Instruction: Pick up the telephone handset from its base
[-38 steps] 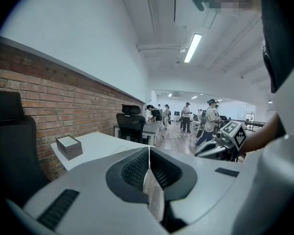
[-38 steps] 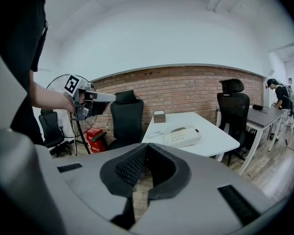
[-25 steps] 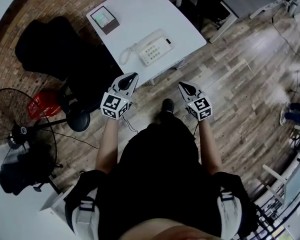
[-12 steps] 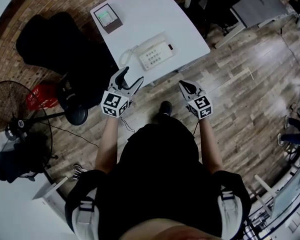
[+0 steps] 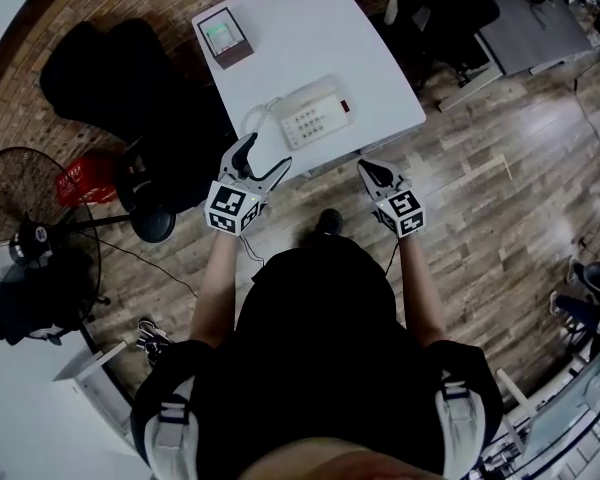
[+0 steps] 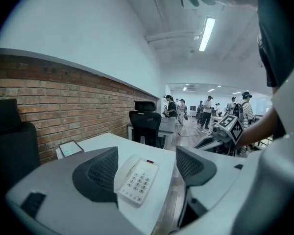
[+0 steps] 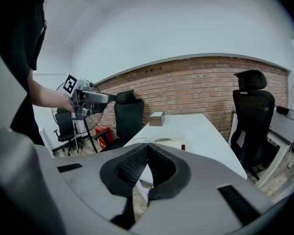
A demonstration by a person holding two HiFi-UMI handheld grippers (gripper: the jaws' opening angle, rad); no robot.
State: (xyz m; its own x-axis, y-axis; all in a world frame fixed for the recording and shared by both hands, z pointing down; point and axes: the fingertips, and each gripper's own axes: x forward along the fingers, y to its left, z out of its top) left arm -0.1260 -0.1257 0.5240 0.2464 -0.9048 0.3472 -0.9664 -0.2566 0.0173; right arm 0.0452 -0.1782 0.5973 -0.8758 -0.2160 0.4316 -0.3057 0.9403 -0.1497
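The white telephone (image 5: 316,116) lies near the front edge of the white table (image 5: 280,28). Its handset (image 5: 302,95) rests in the base, with a coiled cord at its left. My left gripper (image 5: 263,155) hovers short of the table's edge; its jaws are opening and nothing is between them. In the left gripper view the telephone (image 6: 137,180) shows beyond the gap, handset (image 6: 122,173) on its left. My right gripper (image 5: 366,169) hangs over the floor to the right, shut and empty. The right gripper view shows its pads (image 7: 137,164) together, the telephone (image 7: 169,141) behind them.
A small brown box (image 5: 223,36) with a green screen sits at the table's far left corner. Black office chairs (image 5: 110,78) stand left of and behind the table. A floor fan (image 5: 30,248) and a red basket (image 5: 80,180) are at the left. People stand far off (image 6: 206,111).
The left gripper's jaws have gone from shut to wide open. Both grippers have moved closer to the table's front edge and the telephone.
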